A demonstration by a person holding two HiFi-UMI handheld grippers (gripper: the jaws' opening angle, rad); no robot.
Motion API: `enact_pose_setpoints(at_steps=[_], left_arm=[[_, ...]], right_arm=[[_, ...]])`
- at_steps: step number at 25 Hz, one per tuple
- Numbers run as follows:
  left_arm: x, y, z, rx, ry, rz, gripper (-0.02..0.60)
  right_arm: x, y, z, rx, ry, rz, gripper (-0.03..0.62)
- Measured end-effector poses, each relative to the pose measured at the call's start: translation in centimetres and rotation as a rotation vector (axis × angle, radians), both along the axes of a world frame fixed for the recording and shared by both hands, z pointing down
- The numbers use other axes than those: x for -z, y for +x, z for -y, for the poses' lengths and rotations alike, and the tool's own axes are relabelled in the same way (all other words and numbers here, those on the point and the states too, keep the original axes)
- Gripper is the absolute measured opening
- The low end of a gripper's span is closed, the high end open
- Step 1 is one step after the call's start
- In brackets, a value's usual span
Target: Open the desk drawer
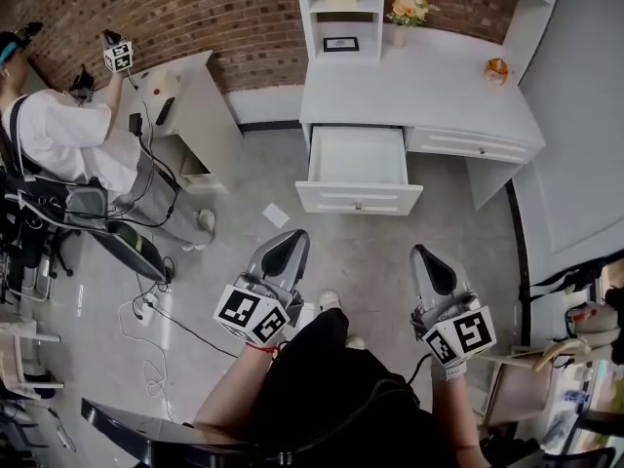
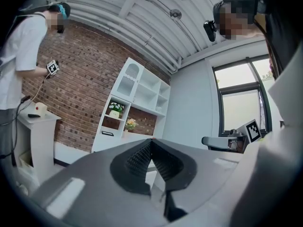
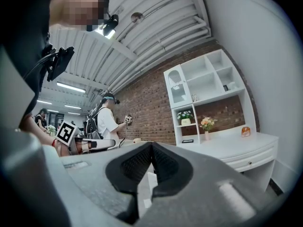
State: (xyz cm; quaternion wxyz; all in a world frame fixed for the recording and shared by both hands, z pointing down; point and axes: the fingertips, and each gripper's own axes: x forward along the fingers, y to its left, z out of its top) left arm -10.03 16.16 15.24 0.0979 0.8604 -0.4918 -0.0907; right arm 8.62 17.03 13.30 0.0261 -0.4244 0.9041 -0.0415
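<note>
Right hand-held gripper (image 1: 424, 259), ribbed dark pads (image 3: 136, 163) together; boxy white drawer (image 1: 357, 156) open.

Drawer (image 1: 358, 156) juts from desk (image 1: 434, 91), shelf unit (image 1: 302, 18) behind

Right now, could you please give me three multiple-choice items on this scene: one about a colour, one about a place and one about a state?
1. What colour is the desk?
A white
B black
C green

2. Where does the sheet of paper lie?
A on the desk
B on the floor, left of the drawer
C inside the drawer

3. How does the middle drawer stand?
A shut flush
B pulled out
C taken out and laid on the floor

Answers:
1 A: the desk's top and fronts are white.
2 B: the paper lies on grey floor by the drawer's front corner.
3 B: the drawer juts forward from the desk with its inside showing.
</note>
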Motion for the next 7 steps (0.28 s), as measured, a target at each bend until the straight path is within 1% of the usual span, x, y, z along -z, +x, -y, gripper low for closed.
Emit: enact_pose_setpoints(at_steps=[3, 7], left_arm=[[0.01, 0.64, 0.25, -0.012, -0.008, 0.004, 0.003], [-0.46, 0.88, 0.92, -0.023, -0.013, 0.007, 0.003]], right_arm=[[-0.56, 0.23, 0.2, 0.003, -0.022, 0.023, 0.0], [-1.04, -0.11, 0.82, 0.009, -0.03, 0.024, 0.0]])
